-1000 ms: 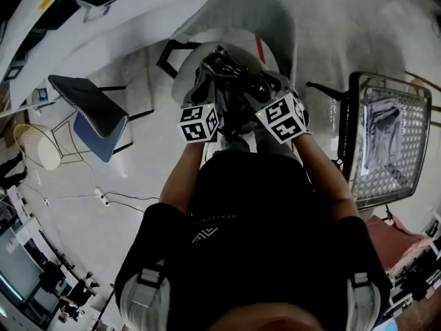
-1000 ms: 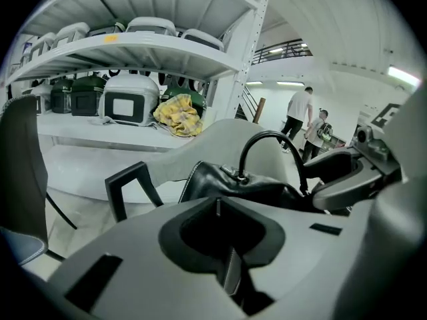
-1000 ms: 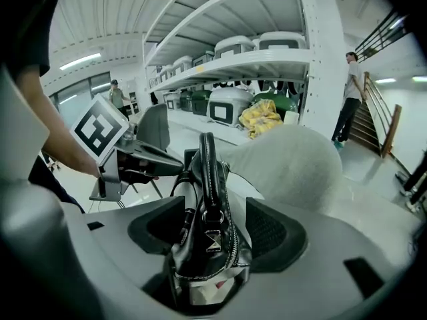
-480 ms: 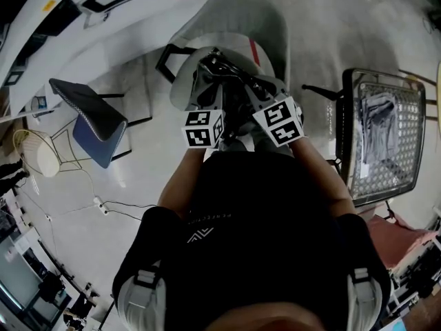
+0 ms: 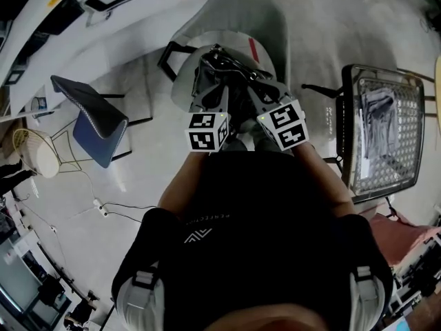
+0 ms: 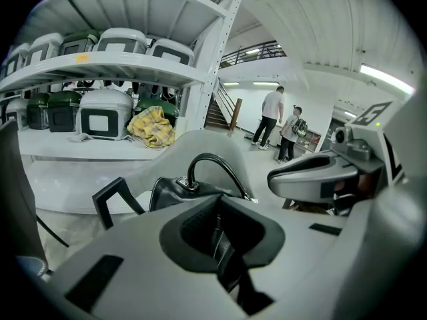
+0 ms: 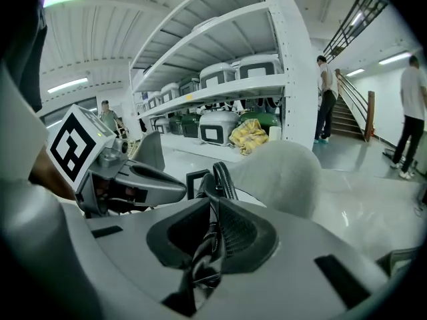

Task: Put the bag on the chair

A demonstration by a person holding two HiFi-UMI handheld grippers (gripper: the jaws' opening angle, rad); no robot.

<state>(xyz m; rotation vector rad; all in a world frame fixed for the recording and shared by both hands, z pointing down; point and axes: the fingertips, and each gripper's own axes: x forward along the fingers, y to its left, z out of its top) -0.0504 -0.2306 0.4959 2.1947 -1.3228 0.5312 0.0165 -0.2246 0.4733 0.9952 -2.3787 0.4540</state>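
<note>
Drawn slightly back from the grey shell chair (image 5: 258, 19), the right gripper (image 7: 208, 245) jaws have just been closing. They and the left gripper (image 6: 223, 249) jaws clench the black leather handbag (image 6: 175, 193) by its straps. With the grasp made, it next needs settling onto that chair.

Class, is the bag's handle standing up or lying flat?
Standing up: the handle arches above the bag in the left gripper view.

Your bag (image 6: 172, 192) looks like smooth black leather with a soft sheen and pale stitching. The chair (image 5: 256, 21) shell is matt grey, plastic-looking. The floor (image 5: 138, 164) under you is glossy, and the mesh seat (image 5: 406, 136) is perforated metal.
</note>
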